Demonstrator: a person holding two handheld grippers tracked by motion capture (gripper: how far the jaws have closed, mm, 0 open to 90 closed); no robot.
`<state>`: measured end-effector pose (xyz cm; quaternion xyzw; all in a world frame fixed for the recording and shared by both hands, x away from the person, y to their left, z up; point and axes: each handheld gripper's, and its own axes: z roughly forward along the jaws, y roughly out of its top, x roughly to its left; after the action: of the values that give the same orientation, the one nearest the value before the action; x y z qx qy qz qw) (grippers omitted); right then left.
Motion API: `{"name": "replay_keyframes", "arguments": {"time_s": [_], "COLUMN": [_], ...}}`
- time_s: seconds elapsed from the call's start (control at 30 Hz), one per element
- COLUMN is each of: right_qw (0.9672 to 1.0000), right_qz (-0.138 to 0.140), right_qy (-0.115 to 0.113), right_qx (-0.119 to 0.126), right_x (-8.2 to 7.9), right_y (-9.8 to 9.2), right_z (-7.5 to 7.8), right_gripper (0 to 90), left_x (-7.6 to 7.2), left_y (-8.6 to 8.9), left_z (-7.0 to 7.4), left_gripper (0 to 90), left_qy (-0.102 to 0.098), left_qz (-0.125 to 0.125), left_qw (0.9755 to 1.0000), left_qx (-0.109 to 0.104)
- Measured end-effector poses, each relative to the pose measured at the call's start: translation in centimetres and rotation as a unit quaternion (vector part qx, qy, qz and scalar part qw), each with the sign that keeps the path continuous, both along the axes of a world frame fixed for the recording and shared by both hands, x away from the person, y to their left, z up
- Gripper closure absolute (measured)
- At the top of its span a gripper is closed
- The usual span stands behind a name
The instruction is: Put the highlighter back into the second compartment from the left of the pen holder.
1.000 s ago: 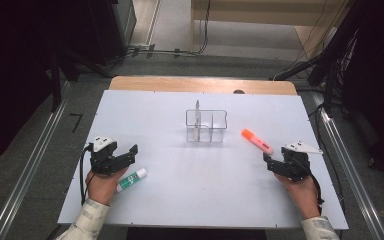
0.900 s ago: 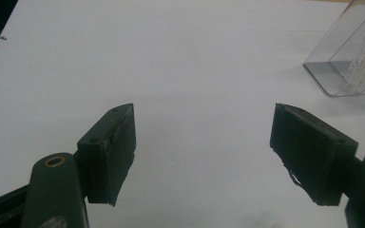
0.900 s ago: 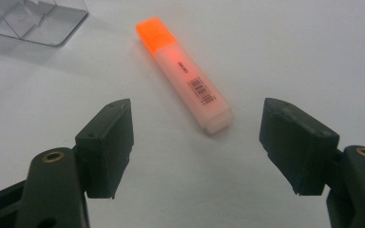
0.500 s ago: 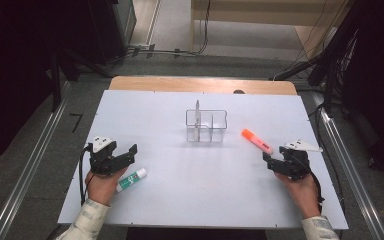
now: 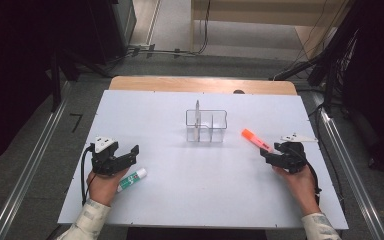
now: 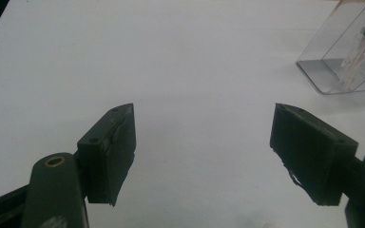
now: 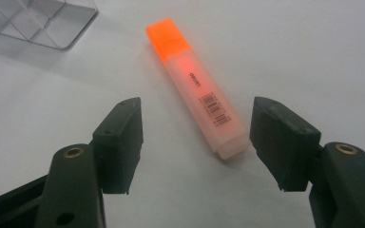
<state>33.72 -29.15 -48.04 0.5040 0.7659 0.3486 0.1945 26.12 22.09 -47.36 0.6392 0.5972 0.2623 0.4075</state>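
Right gripper view: orange highlighter (image 7: pixel 197 92) between spread fingers (image 7: pixel 121 142) (untouched).

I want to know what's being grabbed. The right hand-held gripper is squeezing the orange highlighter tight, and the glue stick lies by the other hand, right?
Not quite. The right hand-held gripper is open; the orange highlighter lies untouched on the table between its jaws, as the right gripper view shows. The glue stick does lie by the other hand.
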Motion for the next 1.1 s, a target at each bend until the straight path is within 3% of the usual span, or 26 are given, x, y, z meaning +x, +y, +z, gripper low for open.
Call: {"name": "replay_keyframes", "arguments": {"time_s": [0.47, 0.6, 0.77, 1.1], "right_qw": [0.9997, 0.9996, 0.9985, 0.9974], "right_qz": [-0.015, -0.006, 0.009, 0.015], "right_qy": [0.001, 0.000, -0.002, 0.026], "right_qx": [-0.018, -0.026, -0.054, -0.066], "right_x": [2.1, 2.6, 3.0, 4.2], "right_y": [0.4, 1.0, 1.8, 2.1], "right_z": [-0.6, -0.7, -1.1, -1.7], "right_gripper": [32.5, 32.5, 36.0, 38.6], "left_x": [0.1, 0.1, 0.1, 0.2], "left_y": [-0.1, -0.2, -0.1, -0.1], "left_z": [-0.1, 0.0, -0.1, -0.1], "left_gripper": [23.5, 23.5, 23.5, 23.5], "left_qy": [0.001, 0.000, 0.002, 0.004], "left_qz": [-0.002, -0.003, -0.002, -0.003], "left_qw": [1.0000, 1.0000, 1.0000, 1.0000], "left_qx": [-0.001, -0.001, -0.001, -0.001]}}
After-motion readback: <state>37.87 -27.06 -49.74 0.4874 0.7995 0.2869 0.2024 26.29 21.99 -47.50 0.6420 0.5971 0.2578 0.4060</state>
